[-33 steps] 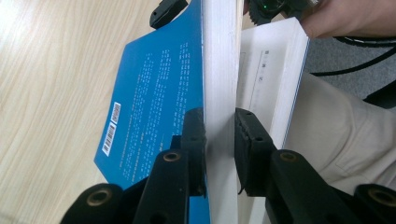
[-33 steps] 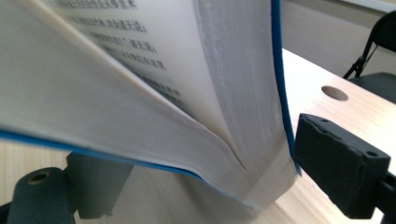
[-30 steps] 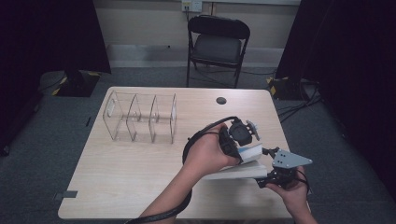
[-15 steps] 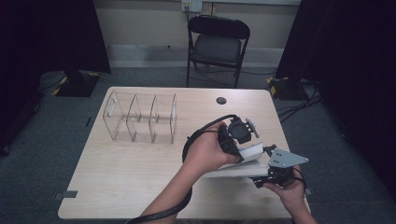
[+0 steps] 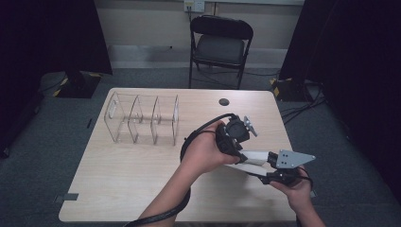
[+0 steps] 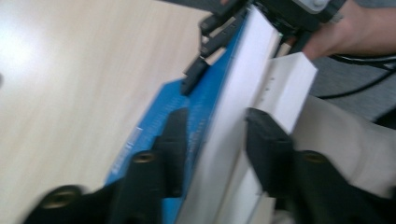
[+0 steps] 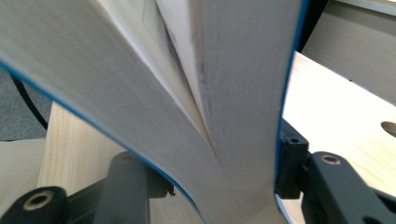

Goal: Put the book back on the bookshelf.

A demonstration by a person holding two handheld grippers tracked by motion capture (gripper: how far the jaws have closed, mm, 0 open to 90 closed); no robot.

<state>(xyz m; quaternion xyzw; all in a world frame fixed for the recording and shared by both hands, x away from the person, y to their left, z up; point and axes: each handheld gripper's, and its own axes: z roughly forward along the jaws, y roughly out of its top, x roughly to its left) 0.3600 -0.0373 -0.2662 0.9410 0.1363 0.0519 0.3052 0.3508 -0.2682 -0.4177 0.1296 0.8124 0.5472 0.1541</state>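
Note:
A thick book (image 5: 253, 158) with a blue cover and white pages hangs over the table's right part, between both hands. My left gripper (image 5: 238, 152) reaches down over its left end. In the left gripper view its jaws (image 6: 215, 119) straddle a wad of pages and the blue cover (image 6: 205, 100); they have just been opening and stand open around it. My right gripper (image 5: 268, 164) comes from the right. Its jaws (image 7: 210, 154) have just been closing and are shut on the book (image 7: 233, 93), whose pages fan apart above them.
A clear plastic organiser (image 5: 142, 118) with three compartments stands at the table's back left. A small black disc (image 5: 223, 101) lies near the far edge. Behind the wooden table (image 5: 118, 179) stands a black folding chair (image 5: 220, 42). The table's right edge is close to my right hand.
The right hand has edged slightly up and in against the book's right end. The left hand stays over the book, almost where it was.

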